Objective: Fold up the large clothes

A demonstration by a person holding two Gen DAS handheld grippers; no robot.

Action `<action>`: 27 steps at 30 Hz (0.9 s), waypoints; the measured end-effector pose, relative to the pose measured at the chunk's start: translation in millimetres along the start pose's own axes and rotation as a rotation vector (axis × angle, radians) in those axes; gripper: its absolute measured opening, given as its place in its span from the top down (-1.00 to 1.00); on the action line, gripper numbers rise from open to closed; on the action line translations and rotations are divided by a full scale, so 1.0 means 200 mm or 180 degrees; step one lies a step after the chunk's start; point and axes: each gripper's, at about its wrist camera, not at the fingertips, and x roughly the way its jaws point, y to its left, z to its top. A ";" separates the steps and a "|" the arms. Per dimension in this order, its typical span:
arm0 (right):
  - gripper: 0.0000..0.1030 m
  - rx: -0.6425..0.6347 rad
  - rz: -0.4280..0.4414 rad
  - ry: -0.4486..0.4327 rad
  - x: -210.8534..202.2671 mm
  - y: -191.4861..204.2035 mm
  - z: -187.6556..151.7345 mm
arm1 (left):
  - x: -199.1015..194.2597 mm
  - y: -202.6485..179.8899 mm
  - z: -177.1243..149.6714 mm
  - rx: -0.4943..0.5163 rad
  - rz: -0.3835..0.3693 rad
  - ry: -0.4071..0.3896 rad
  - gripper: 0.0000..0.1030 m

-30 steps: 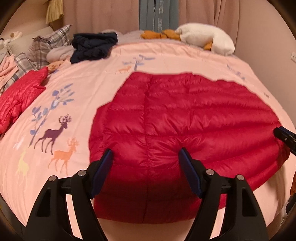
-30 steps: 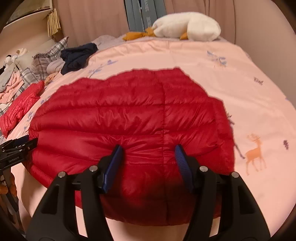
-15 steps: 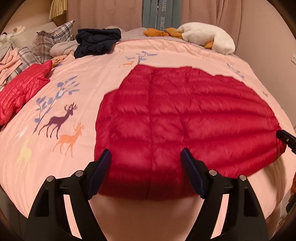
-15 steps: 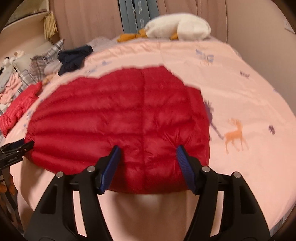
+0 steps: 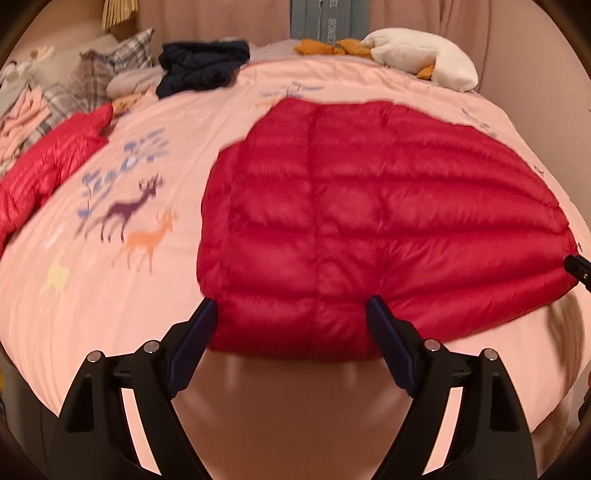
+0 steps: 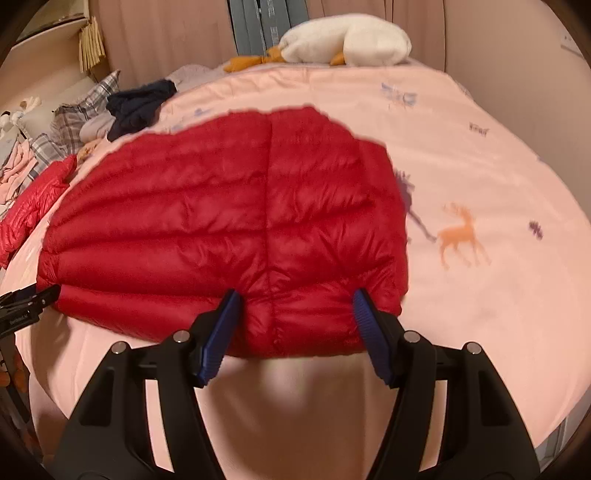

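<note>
Pink bedding with printed deer covers the bed (image 5: 207, 110), and long curtains (image 6: 166, 33) hang behind its far end. On this bed lies the red down jacket (image 5: 369, 206), spread flat with its quilted rows running across, and its near hem lies close to the near edge of the bed.

Beyond the jacket, at the far end of the bed, a white plush goose (image 6: 351, 40) rests on its side. To the far left of the jacket there is a dark navy garment (image 5: 203, 66) in a loose heap, and beside it some plaid fabric (image 5: 110, 62). Left of the jacket, well apart from it, lies a second red padded garment (image 5: 48, 162).

The left gripper (image 5: 291, 317) hovers at the near left part of the jacket's hem. Its jaws are opening; the hem shows between the blue pads, but the pads do not press on it. The right gripper (image 6: 293, 310) is at the near right part of the same hem. Its jaws stand apart, with a bulge of the jacket between them, and I see no pinch on the fabric. In each wrist view, the tip of the other gripper appears at the far side corner of the jacket.
</note>
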 end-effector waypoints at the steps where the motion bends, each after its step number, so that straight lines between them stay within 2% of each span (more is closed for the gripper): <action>1: -0.26 -0.0010 -0.0010 -0.0002 0.00 0.00 0.00 | 0.01 0.00 -0.01 -0.0021 0.0000 0.0021 -0.72; 8: -0.28 0.0116 0.0090 -0.0014 -0.12 -0.02 0.01 | -0.04 0.00 -0.01 -0.0033 0.0018 0.0041 -0.72; 10: -0.59 0.0139 0.0163 -0.0041 -0.18 0.00 0.03 | -0.09 0.00 0.00 -0.0030 -0.0021 0.0002 -0.72; 13: -0.85 0.0098 0.0209 -0.0175 -0.29 0.06 0.09 | -0.20 -0.04 0.03 0.0061 0.0038 -0.0133 -0.72; 15: -0.96 0.0078 0.0237 -0.0278 -0.38 0.11 0.14 | -0.30 -0.07 0.06 0.0136 0.0097 -0.0265 -0.81; 17: -0.96 0.0103 0.0261 -0.0358 -0.45 0.14 0.19 | -0.39 -0.10 0.10 0.0178 0.0111 -0.0414 -0.93; 20: -0.96 0.0138 0.0352 -0.0445 -0.56 0.19 0.27 | -0.53 -0.15 0.17 0.0209 0.0098 -0.0589 -0.97; 22: -0.96 0.0128 0.0312 -0.0417 -0.62 0.23 0.30 | -0.62 -0.18 0.22 0.0186 0.0053 -0.0692 -0.97; 25: -0.96 0.0096 0.0408 -0.0495 -0.70 0.27 0.33 | -0.74 -0.21 0.28 0.0117 -0.0044 -0.0751 -0.97; 27: -0.96 0.0025 0.0327 -0.0576 -0.76 0.31 0.33 | -0.80 -0.22 0.30 0.0068 -0.0165 -0.0760 -0.97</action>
